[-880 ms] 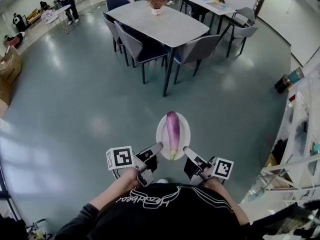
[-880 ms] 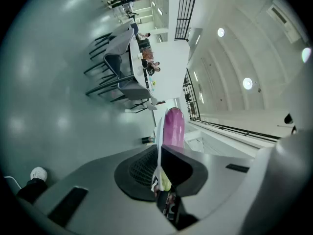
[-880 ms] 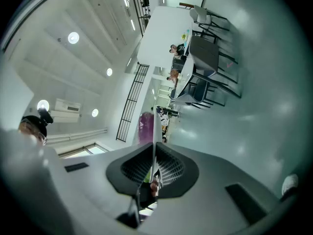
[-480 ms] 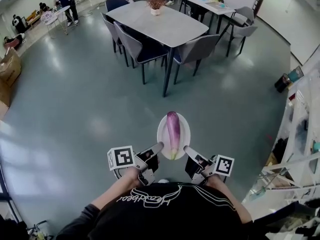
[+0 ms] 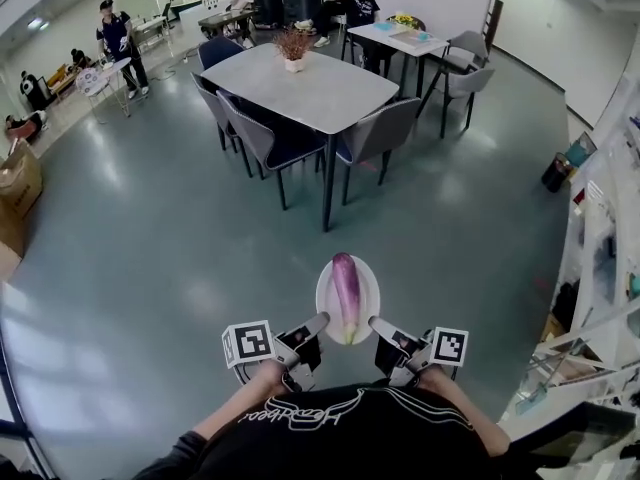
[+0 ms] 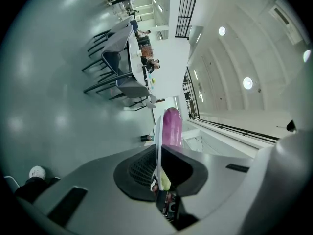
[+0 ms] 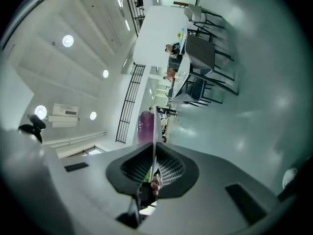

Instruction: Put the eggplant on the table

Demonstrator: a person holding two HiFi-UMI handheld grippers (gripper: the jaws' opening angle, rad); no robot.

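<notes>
The long glossy purple eggplant (image 5: 346,286) lies on a round white plate (image 5: 371,304) carried above the floor. Its long axis points away from the person, with the pale stem end nearest them. The left gripper (image 5: 312,325) pinches the plate's near-left rim and the right gripper (image 5: 381,326) its near-right rim, each with its jaws clamped thin on the edge. The grey rectangular table (image 5: 300,88) stands far ahead, slightly left, ringed by dark chairs (image 5: 375,133). Both gripper views show the plate only edge-on, and the jaws hide the eggplant's near end.

Open floor (image 5: 150,228) leads to the table (image 5: 320,88); chairs (image 5: 378,133) line its near edges.
</notes>
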